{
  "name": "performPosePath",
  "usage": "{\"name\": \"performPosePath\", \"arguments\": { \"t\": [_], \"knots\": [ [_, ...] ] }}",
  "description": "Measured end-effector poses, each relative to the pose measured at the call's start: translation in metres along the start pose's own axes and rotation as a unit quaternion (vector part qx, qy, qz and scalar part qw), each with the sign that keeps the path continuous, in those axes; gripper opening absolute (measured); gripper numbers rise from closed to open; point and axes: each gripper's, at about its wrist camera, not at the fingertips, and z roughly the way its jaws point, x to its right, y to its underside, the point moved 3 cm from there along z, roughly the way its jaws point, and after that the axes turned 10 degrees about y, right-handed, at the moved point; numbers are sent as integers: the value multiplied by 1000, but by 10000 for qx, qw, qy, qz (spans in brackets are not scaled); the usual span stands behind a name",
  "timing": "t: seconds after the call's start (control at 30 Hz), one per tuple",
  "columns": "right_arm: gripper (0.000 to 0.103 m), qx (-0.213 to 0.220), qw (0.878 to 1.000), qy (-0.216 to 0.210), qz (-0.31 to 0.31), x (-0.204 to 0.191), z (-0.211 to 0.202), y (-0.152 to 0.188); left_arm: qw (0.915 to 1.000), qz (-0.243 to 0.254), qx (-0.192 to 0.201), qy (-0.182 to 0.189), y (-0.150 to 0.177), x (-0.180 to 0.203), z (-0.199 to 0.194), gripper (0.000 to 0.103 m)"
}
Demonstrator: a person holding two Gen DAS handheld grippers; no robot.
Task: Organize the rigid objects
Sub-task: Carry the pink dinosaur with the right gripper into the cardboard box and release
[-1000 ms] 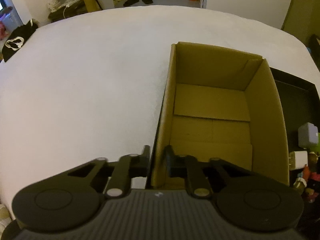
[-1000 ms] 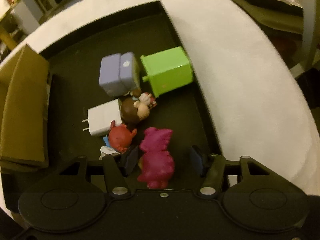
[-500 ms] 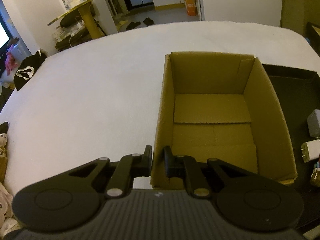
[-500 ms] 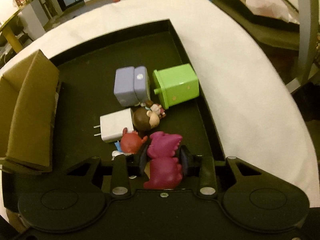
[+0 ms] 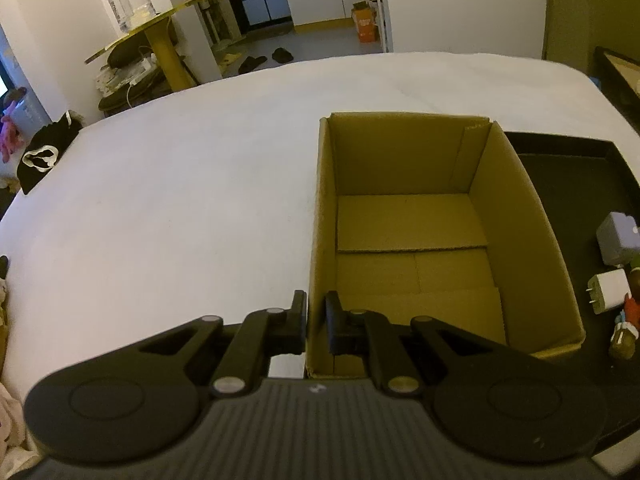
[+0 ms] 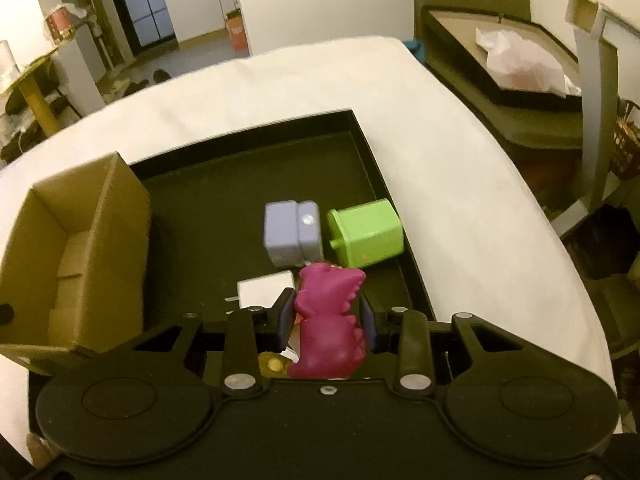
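My right gripper (image 6: 326, 304) is shut on a magenta dinosaur toy (image 6: 328, 320) and holds it upright above the near end of the black tray (image 6: 360, 152). On the tray beyond it lie a purple charger (image 6: 290, 236), a green cube plug (image 6: 366, 236) and a white charger (image 6: 266, 290). The open cardboard box (image 6: 120, 208) stands empty to the tray's left. My left gripper (image 5: 315, 312) is shut on the left wall of that box (image 5: 512, 216) at its near corner, one finger inside and one outside.
The box and tray rest on a white table (image 5: 180, 200). A black cloth (image 5: 40, 156) lies at its far left edge. Small figures (image 5: 624, 336) sit at the tray's near end. A framed board and a chair stand beyond the table's right edge.
My right gripper closed on the magenta dinosaur and lifted it off the tray, away from the other figures. The left gripper stayed clamped on the box wall while its view tilted upward.
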Motion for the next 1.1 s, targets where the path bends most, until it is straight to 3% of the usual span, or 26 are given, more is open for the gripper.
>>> {"name": "performPosePath", "arguments": {
  "t": [0.6, 1.1],
  "knots": [
    [34, 751, 9941, -368, -690, -65, -34, -16, 9995, -69, 263, 171, 2, -9, -4, 7],
    [34, 1099, 9772, -1361, -1207, -110, -45, -22, 9985, -290, 298, 350, 3, -15, -2, 7]
  ]
}}
